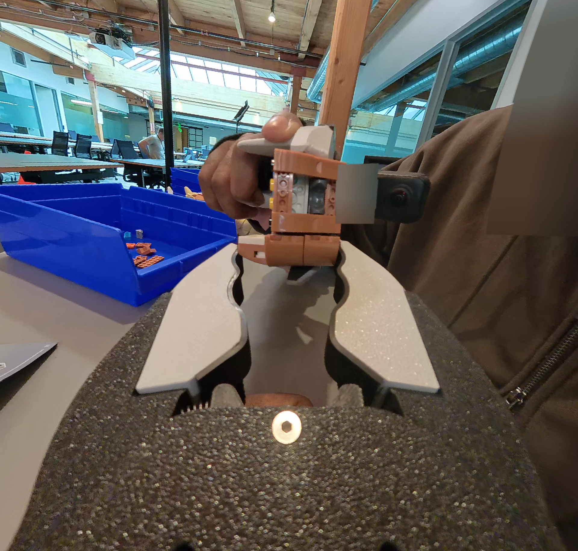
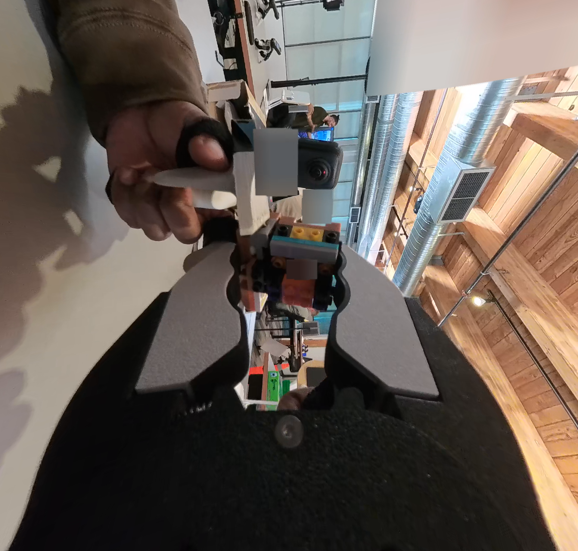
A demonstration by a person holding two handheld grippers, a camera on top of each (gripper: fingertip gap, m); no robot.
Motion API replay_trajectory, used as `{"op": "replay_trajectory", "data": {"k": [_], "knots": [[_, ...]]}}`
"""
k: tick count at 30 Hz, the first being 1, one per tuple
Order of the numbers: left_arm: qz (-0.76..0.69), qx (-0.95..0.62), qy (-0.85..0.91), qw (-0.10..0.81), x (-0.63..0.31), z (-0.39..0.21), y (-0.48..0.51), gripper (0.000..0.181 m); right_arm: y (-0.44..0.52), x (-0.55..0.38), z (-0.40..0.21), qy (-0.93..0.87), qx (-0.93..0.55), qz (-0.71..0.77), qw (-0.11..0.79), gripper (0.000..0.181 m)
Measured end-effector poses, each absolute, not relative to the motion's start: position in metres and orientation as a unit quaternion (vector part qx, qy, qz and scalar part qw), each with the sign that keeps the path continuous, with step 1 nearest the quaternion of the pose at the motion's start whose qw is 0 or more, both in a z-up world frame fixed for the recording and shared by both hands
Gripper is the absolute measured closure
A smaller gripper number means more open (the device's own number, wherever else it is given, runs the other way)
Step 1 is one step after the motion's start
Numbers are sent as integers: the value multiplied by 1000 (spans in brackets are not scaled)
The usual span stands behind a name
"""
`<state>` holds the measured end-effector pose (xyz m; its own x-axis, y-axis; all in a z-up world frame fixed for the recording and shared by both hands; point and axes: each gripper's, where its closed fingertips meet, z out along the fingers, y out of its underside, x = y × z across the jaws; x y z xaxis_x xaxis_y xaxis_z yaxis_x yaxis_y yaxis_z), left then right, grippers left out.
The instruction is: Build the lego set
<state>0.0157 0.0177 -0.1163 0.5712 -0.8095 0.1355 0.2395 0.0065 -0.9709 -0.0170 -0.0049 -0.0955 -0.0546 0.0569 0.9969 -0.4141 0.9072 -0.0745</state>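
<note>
A partly built lego model, with orange-brown outer bricks and grey, yellow and black inner bricks, is held in the air above the white table. My left gripper is shut on its lower orange-brown end. My right gripper is shut on the same model from the opposite side, where grey, teal, yellow and red bricks show. Each view shows the other gripper's camera and the hand holding it just beyond the model. The right wrist view is rolled sideways.
A blue bin stands on the table to the left, with several loose orange pieces inside. A second blue bin sits behind it. A booklet corner lies at the near left. The person's brown jacket fills the right. My left and right fingertips are right by each other.
</note>
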Motion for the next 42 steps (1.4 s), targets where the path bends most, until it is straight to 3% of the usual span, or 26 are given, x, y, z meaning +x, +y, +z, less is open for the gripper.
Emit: {"op": "replay_trajectory", "data": {"k": [42], "knots": [[-399,-604,204,659,7,-124,27,125,4,-28,-105,-697,64,184,690,125]]}}
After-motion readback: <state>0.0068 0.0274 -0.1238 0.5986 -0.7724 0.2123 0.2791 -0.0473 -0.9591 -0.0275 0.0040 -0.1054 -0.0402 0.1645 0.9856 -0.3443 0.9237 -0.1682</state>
